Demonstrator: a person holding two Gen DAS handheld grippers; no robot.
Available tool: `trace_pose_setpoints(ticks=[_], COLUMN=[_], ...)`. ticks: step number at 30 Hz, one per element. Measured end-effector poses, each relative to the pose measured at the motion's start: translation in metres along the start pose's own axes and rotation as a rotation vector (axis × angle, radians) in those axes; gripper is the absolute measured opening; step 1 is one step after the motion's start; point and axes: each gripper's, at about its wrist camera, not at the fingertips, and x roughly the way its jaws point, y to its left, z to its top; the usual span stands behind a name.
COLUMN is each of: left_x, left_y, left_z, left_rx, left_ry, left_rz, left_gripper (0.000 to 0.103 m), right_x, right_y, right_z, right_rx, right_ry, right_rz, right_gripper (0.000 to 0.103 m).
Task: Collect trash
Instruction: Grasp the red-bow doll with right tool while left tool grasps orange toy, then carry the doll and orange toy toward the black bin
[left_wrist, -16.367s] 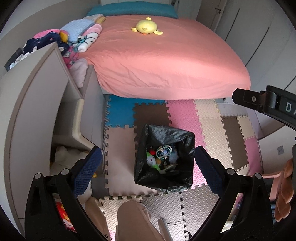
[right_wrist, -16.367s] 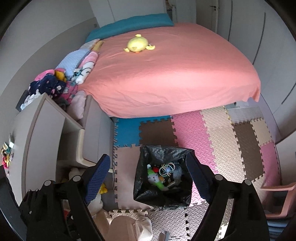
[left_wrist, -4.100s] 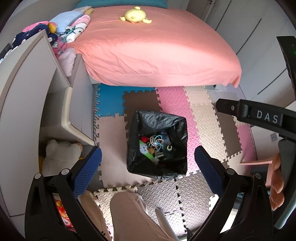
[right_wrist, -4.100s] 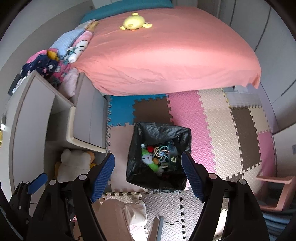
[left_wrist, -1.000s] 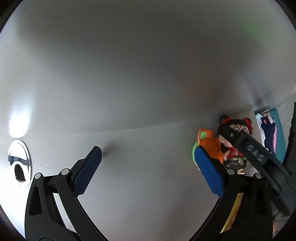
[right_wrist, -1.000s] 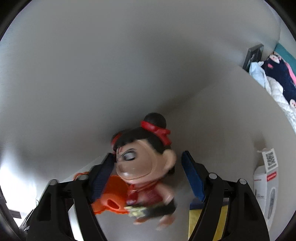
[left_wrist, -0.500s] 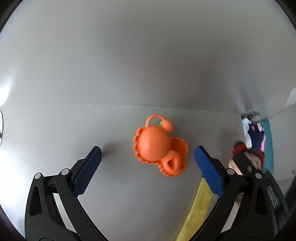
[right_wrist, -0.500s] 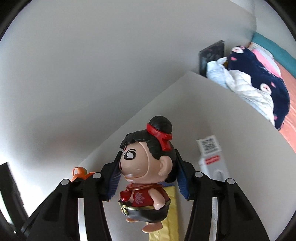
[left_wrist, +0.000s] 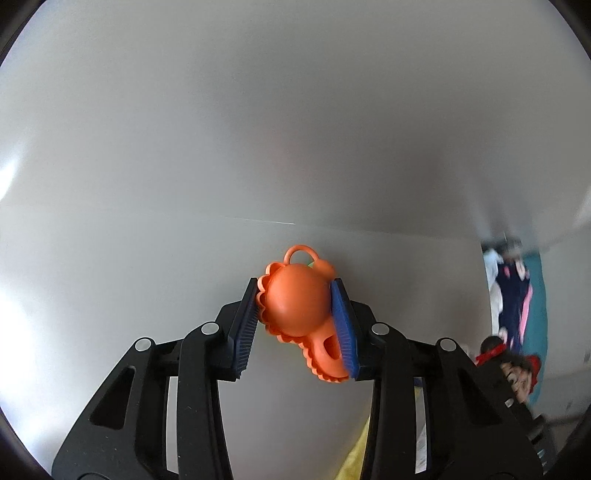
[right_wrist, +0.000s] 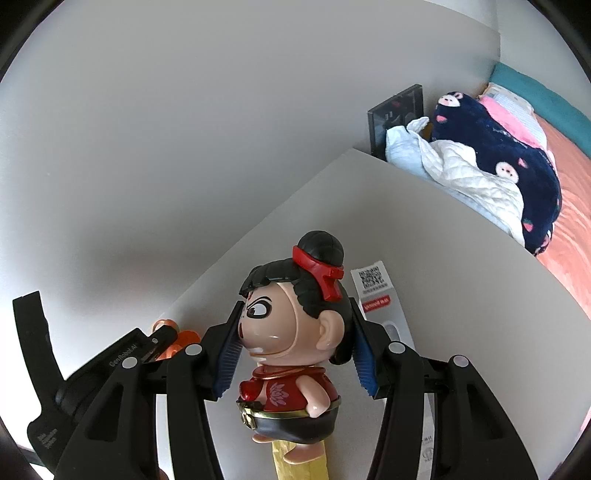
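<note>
An orange plastic toy (left_wrist: 295, 306) with a loop handle lies on the pale grey desk top (left_wrist: 129, 277). My left gripper (left_wrist: 295, 282) is closing on it, and both blue pads touch its sides. It also peeks out orange (right_wrist: 184, 338) at the left of the right wrist view. My right gripper (right_wrist: 295, 302) is shut on the head of a doll figure (right_wrist: 291, 332) with black hair, a red headband and a red top. The doll hangs above the desk top (right_wrist: 443, 258) and shows blurred (left_wrist: 513, 365) at the right edge of the left wrist view.
A white box with a QR code (right_wrist: 376, 291) and a yellow packet (right_wrist: 299, 461) lie on the desk behind and under the doll. Beyond the desk's far edge are a heap of clothes (right_wrist: 498, 166), a dark panel (right_wrist: 395, 114) and a bed with a salmon sheet (right_wrist: 569, 206). A plain wall rises behind.
My left jaws, wide open half a second ago, have come in around the orange toy. The right gripper has risen and rolled with the doll in it.
</note>
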Motion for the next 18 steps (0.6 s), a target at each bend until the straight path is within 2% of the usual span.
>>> trace_pose_setpoints(ticks=[3,6,9,14,18], left_x=[-0.005,-0.007,-0.032,-0.059,-0.086], left_y=[-0.001,-0.018,0.002,0.006,0.01], left_z=[-0.003,-0.021,-0.028,-0.046,-0.07], left_rx=[0.123,0.207,0.24,0.27,0.332], left_ry=[0.001,-0.011,-0.033,-0.044,-0.05], left_rz=[-0.026,-0.045,-0.046,-0.067,-0.097], left_gripper=[0.038,0.037,0.037,0.037,0.037], right_x=[-0.01,-0.021,-0.032,-0.057,-0.091], right_y=[0.0,-0.002,-0.004,-0.013,-0.018], right_z=[-0.003,-0.012,-0.021,-0.042,-0.068], right_rx=[0.013,0.019,0.022,0.043,0.036], right_ry=[-0.012,-0.017,-0.02,-0.021,-0.047], right_rz=[0.014,0.026,0.021,0.007,-0.013], right_gripper=[0.054,0.054,0.054,0.054,0.054])
